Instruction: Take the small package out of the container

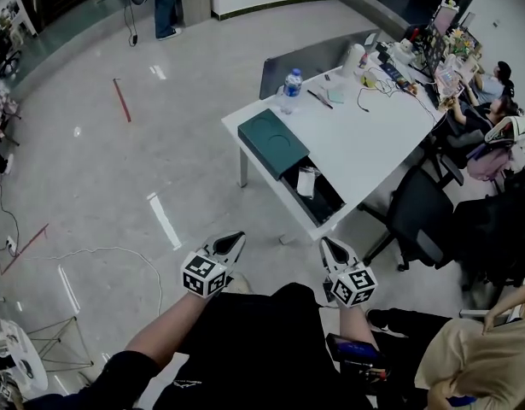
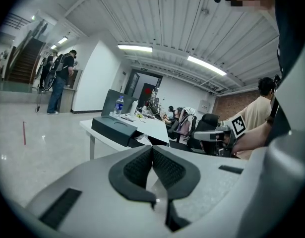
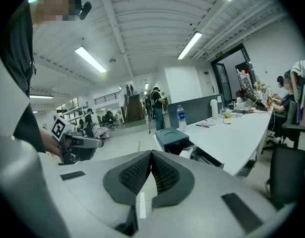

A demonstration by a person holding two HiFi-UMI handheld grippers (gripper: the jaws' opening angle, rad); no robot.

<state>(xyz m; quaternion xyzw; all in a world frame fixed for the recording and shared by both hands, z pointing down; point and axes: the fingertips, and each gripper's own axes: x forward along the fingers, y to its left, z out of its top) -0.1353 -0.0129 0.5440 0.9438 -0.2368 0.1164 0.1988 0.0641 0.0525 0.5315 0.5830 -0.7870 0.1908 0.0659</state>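
- Container (image 1: 323, 202) position: black open tray on the white worktop (image 1: 369, 143), along the edge facing the person, its near end close to the nearest corner.
- Long axis of the container: parallel to that edge, running from upper left to lower right in the head view.
- Dark green lid (image 1: 272, 141): lies at the far-left end of the container, on the same line, and partly covers that end.
- Small package (image 1: 306, 181): white, inside the container, at the end just beside the lid. Its own long axis cannot be told at this size.
- Left gripper (image 1: 230, 244): jaws together, nothing between them. It is short of the worktop edge and left of the container.
- Right gripper (image 1: 332, 250): jaws together, nothing between them. It is short of the nearest corner.
- Bearing from the jaws: in the right gripper view the package (image 3: 187, 152) lies ahead and slightly right of the jaw line. In the left gripper view the container (image 2: 142, 141) lies ahead and just left of it.
- Judgement: the right gripper is the nearer one. Its jaws must part before reaching forward over the edge into the tray.
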